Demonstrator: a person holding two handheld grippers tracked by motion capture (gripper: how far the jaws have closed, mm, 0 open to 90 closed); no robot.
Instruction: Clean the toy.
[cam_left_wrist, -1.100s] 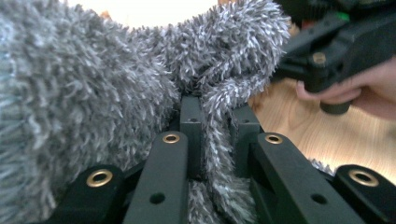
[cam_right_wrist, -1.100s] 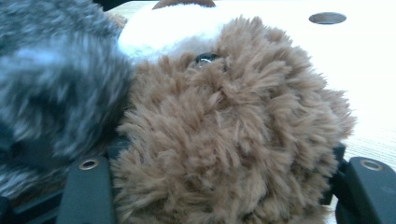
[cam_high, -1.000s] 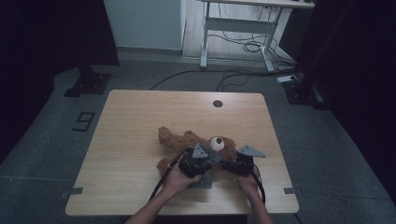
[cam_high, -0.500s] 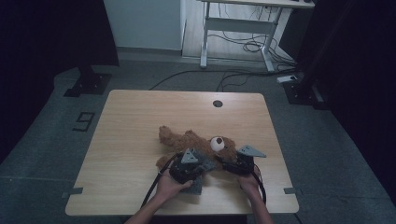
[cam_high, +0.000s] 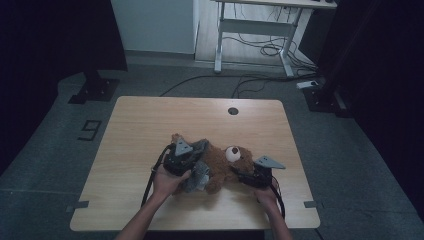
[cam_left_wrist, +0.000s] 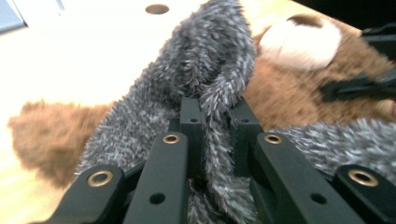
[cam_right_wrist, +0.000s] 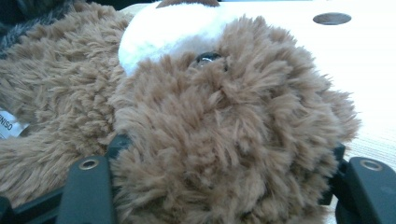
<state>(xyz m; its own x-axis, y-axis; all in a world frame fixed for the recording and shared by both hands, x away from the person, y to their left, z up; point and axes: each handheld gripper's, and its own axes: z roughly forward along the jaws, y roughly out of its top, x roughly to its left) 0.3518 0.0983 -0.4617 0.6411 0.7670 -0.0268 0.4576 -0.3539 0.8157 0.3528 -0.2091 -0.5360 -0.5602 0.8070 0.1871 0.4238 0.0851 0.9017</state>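
A brown teddy bear (cam_high: 227, 164) lies on its back on the wooden table (cam_high: 150, 125), white muzzle (cam_high: 232, 153) up. A grey fuzzy garment (cam_high: 198, 176) covers its body. My left gripper (cam_high: 196, 159) is shut on a fold of that grey cloth (cam_left_wrist: 205, 70), which stands lifted between the black jaws of the left gripper (cam_left_wrist: 215, 109). The brown fur (cam_left_wrist: 285, 93) lies behind it. My right gripper (cam_high: 241, 176) is shut on the bear's head (cam_right_wrist: 224, 116), whose fur bulges between the jaws of the right gripper (cam_right_wrist: 229, 149).
A round cable hole (cam_high: 233, 110) sits near the table's far edge. A white label (cam_right_wrist: 7, 123) pokes out of the bear's fur. On the floor beyond the table stand a white desk frame (cam_high: 250, 30) and loose cables (cam_high: 265, 50).
My left gripper has moved left and a little up, drawing the grey cloth along the bear's body. The right gripper and the bear's head have stayed put.
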